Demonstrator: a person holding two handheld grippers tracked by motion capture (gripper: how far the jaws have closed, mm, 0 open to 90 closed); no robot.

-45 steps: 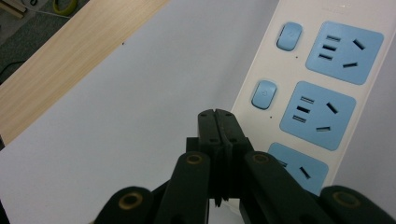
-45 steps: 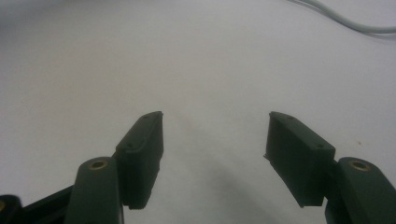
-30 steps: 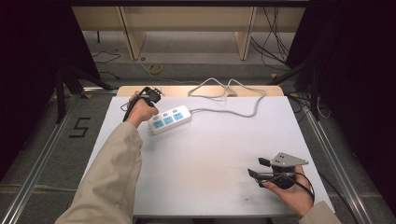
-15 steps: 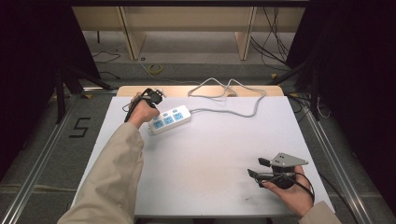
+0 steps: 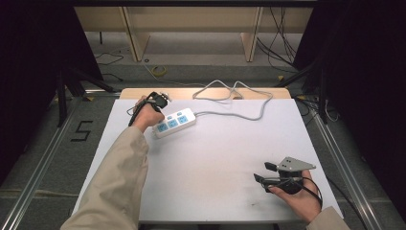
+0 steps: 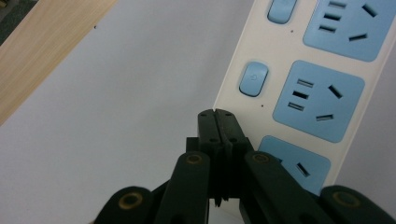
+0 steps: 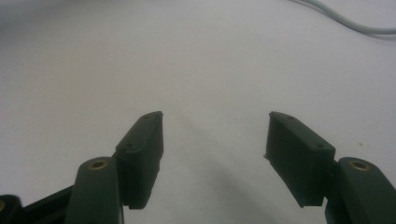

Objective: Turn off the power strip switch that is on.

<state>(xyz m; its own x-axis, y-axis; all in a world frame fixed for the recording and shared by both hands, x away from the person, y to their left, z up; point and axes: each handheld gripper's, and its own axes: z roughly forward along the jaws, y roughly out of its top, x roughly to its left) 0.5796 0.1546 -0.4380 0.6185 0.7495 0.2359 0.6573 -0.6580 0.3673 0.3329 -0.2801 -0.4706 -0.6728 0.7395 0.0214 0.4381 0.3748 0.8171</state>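
High view: white table (image 5: 215, 158), power strip (image 5: 174, 122) at far left with its grey cable (image 5: 239, 103) looping toward the far edge. Left hand (image 5: 143, 115) holds the left gripper (image 5: 160, 99) just beside the strip's left end. Right gripper (image 5: 265, 175) sits near right, well apart from the strip, held by the right hand (image 5: 294, 199).

Left gripper view: jaws pressed together, nothing between them, tips at the strip's edge next to a blue switch button (image 6: 253, 78); blue sockets (image 6: 317, 100) to the right.

Right gripper view: jaws spread apart over bare table, cable at far right corner.
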